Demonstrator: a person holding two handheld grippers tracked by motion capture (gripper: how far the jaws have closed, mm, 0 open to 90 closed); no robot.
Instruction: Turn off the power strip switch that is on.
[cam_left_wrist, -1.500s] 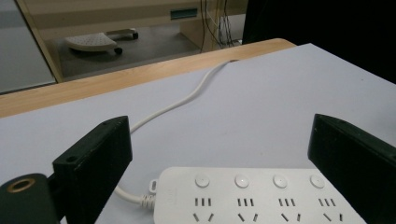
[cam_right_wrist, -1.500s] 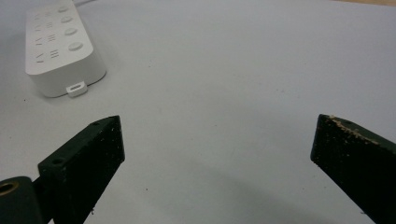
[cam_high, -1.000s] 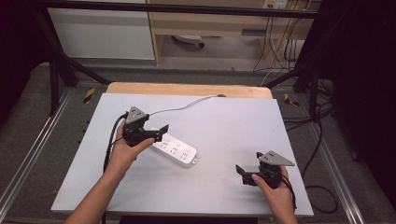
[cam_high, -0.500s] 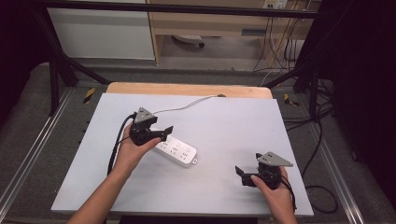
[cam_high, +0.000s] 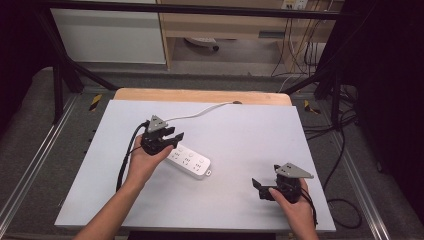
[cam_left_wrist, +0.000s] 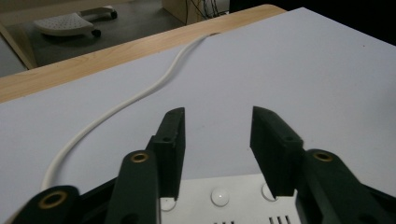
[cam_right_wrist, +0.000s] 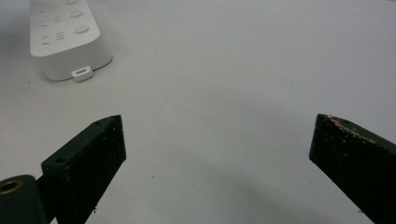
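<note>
A white power strip (cam_high: 190, 161) lies flat on the white tabletop (cam_high: 245, 130), and its white cable (cam_high: 200, 114) runs to the back edge. My left gripper (cam_high: 172, 136) hovers over the strip's left end, open and holding nothing. In the left gripper view the power strip (cam_left_wrist: 224, 196) sits just below the parted jaws of the left gripper (cam_left_wrist: 215, 116), and the cable (cam_left_wrist: 140, 98) curves away ahead. My right gripper (cam_high: 260, 189) rests near the front right, open wide and pointing left. In the right gripper view the right gripper (cam_right_wrist: 219, 126) has bare table between its jaws, with the power strip (cam_right_wrist: 65, 37) at the upper left.
A wooden strip (cam_high: 200, 96) borders the tabletop at the back. Metal frame rails (cam_high: 360, 175) run along both sides. Cables (cam_high: 300, 45) and shelving stand on the floor behind.
My left gripper has shifted to the right, coming over the left end of the power strip. The right gripper has stayed where it was.
</note>
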